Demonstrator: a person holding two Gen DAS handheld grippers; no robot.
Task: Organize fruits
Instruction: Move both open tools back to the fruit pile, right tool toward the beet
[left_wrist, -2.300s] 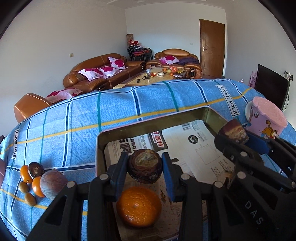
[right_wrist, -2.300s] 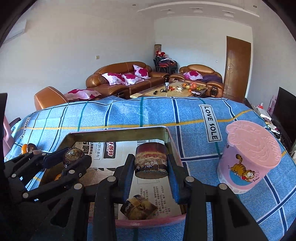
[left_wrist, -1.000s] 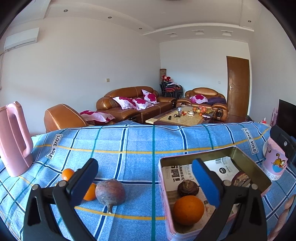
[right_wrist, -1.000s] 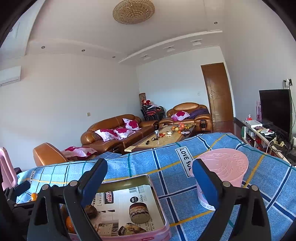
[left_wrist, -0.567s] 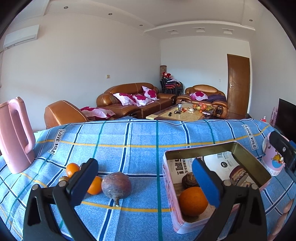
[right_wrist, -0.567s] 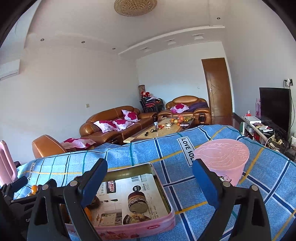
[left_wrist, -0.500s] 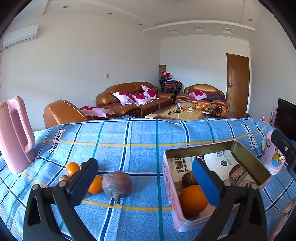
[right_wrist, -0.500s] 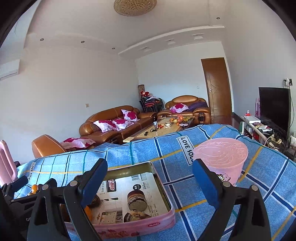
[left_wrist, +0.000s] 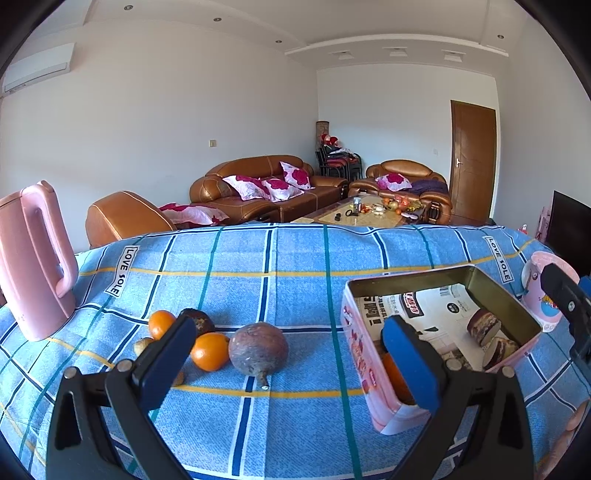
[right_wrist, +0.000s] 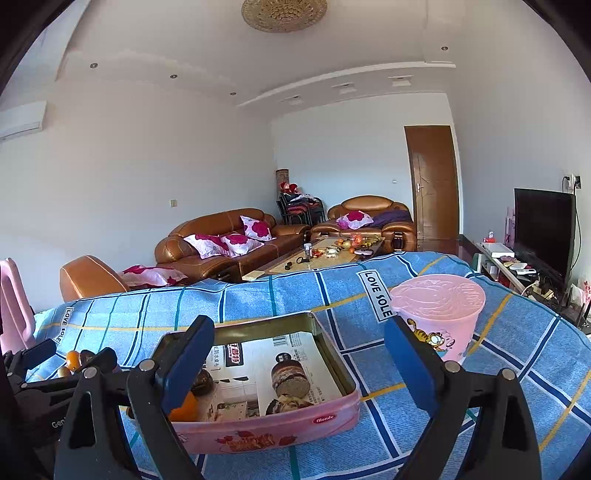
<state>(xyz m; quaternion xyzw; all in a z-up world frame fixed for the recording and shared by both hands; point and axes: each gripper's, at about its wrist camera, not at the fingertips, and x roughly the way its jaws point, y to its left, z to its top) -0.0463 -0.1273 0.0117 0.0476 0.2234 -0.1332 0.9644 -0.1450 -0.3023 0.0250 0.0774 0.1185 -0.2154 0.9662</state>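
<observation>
A pink tin (left_wrist: 354, 354) lined with newspaper sits on the blue checked tablecloth; it also shows in the right wrist view (right_wrist: 280, 430). Inside lie an orange (right_wrist: 183, 406), a dark round fruit (right_wrist: 201, 382) and two brown cut pieces (right_wrist: 290, 376). Left of the tin lie a large purple-brown round fruit (left_wrist: 258, 349), two oranges (left_wrist: 209, 351), a dark fruit (left_wrist: 199, 320) and small brown ones. My left gripper (left_wrist: 288, 362) is open and empty, above the cloth in front of the loose fruit. My right gripper (right_wrist: 299, 362) is open and empty, above the tin's near side.
A pink jug (left_wrist: 35, 258) stands at the far left. A pink lidded cup with a cartoon cat (right_wrist: 439, 317) stands right of the tin. The table's far edge drops off toward sofas and a coffee table.
Both grippers have let go of their fruit into the tin and drawn back. Over the last half second the left one has shifted a little further left, toward the loose fruit.
</observation>
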